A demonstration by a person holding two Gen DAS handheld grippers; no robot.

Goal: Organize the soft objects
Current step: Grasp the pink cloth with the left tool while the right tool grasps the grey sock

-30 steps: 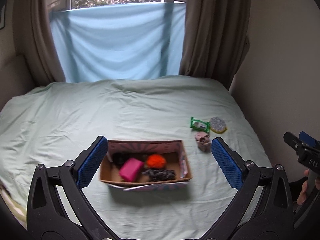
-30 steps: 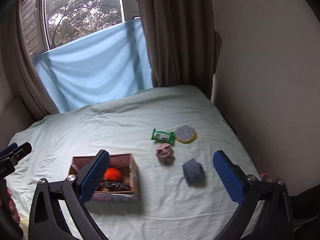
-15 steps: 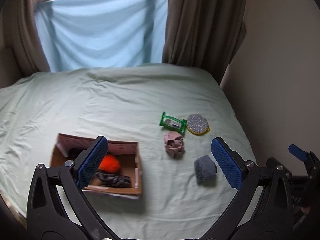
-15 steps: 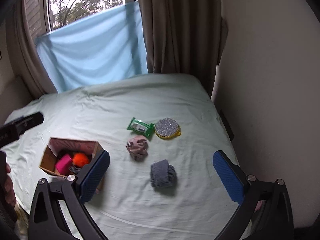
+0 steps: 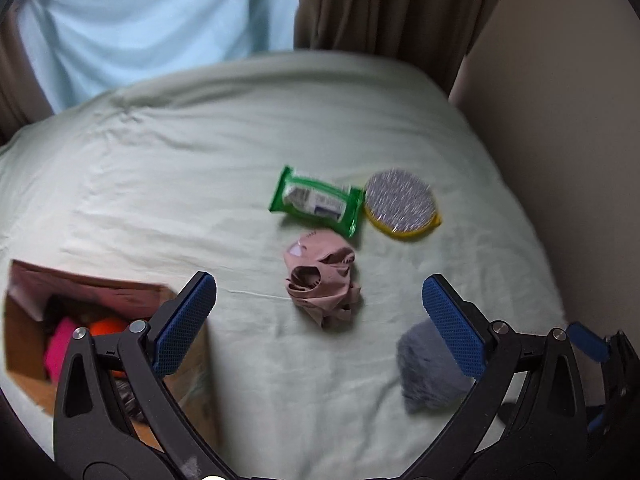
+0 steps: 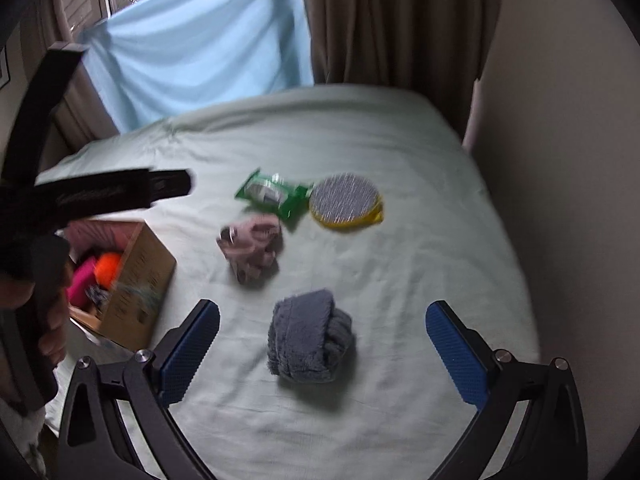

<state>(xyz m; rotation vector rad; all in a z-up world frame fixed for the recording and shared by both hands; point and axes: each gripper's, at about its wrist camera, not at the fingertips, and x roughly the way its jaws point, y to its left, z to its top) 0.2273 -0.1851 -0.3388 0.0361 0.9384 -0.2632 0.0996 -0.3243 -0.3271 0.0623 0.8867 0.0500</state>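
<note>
A crumpled pink cloth [image 5: 322, 280] lies mid-bed, ahead of my open, empty left gripper [image 5: 320, 322]. A rolled grey towel [image 6: 310, 336] lies between the fingers of my open, empty right gripper [image 6: 322, 346]; in the left wrist view the towel [image 5: 430, 374] is partly behind the right finger. A green wipes packet [image 5: 318, 200] and a round grey-and-yellow sponge [image 5: 402, 202] lie farther back. A cardboard box [image 5: 24, 336] at the left holds a pink item, an orange ball and dark cloth. The pink cloth [image 6: 252, 250] and box [image 6: 140, 276] show in the right view too.
Everything lies on a bed with a pale green sheet [image 5: 180, 176]. A wall [image 5: 560, 120] runs close along its right side. Brown curtains [image 5: 380, 4] and a blue cloth over the window stand behind. The left gripper's handle and hand [image 6: 36, 240] fill the right view's left edge.
Both grippers have moved right and closer to the loose items. The box has slid toward the left of both views. The grey towel now sits between the right gripper's fingers.
</note>
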